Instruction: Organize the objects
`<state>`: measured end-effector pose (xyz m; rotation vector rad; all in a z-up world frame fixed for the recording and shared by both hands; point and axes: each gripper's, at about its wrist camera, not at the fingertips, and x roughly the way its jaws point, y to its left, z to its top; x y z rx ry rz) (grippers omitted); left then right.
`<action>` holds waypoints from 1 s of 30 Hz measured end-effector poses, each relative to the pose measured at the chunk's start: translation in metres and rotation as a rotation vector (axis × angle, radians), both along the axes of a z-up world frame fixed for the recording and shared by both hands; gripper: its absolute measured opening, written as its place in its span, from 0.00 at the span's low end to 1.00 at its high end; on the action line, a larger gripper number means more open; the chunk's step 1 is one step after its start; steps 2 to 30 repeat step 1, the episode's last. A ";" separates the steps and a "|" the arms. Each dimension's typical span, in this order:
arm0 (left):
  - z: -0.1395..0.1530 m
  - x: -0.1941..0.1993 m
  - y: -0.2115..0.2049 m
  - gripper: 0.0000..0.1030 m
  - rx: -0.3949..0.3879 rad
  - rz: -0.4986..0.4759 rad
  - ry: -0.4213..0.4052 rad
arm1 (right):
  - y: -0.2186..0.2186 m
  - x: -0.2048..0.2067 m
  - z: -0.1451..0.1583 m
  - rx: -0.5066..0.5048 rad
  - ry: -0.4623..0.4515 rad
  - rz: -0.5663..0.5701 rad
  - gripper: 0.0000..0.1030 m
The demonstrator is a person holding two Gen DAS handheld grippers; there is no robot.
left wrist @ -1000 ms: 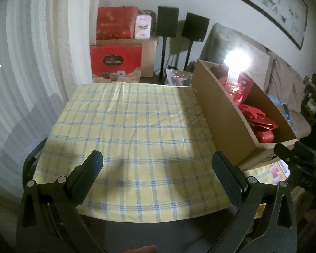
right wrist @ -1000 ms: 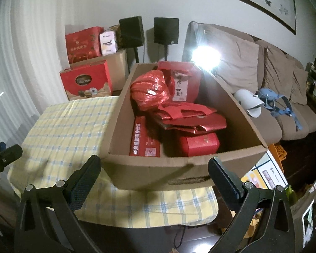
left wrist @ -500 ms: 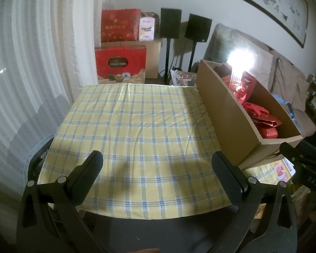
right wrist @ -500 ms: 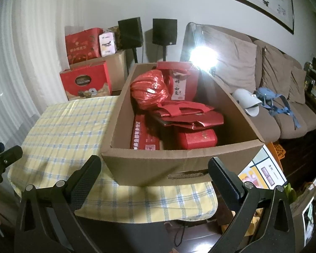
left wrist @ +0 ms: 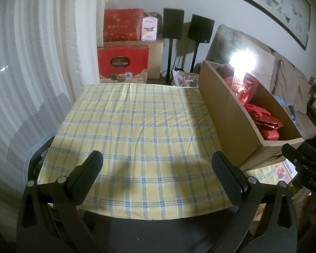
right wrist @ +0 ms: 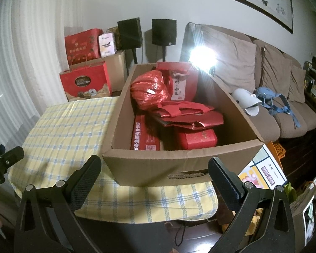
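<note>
A brown cardboard box (right wrist: 158,168) sits on the right side of a table covered with a yellow checked cloth (left wrist: 137,126). Inside lie several red gift packs: a shiny red round bundle (right wrist: 149,90), a tall red box (right wrist: 180,82), a red bag with handles (right wrist: 185,113), a long flat red box (right wrist: 144,135) and a small red box (right wrist: 197,139). My right gripper (right wrist: 153,175) is open, just in front of the box's near wall. My left gripper (left wrist: 158,168) is open over the cloth's near edge, holding nothing. The box (left wrist: 231,116) stands to its right.
Red gift boxes (left wrist: 123,63) and a brown carton are stacked on the floor behind the table, beside two black speakers (left wrist: 172,26) on stands. A sofa (right wrist: 284,97) with cushions, a white slipper (right wrist: 245,101) and a blue strap runs along the right. A bright lamp glares behind the box.
Both grippers have drawn back a little from the table, so more of the cloth's near edge and of the box's front wall shows. Nothing was taken hold of.
</note>
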<state>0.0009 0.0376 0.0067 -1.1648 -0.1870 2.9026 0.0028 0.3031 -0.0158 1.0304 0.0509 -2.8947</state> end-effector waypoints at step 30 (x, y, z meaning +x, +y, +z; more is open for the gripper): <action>-0.001 0.000 0.000 1.00 0.002 -0.002 -0.003 | 0.000 0.000 0.000 -0.002 0.000 0.001 0.99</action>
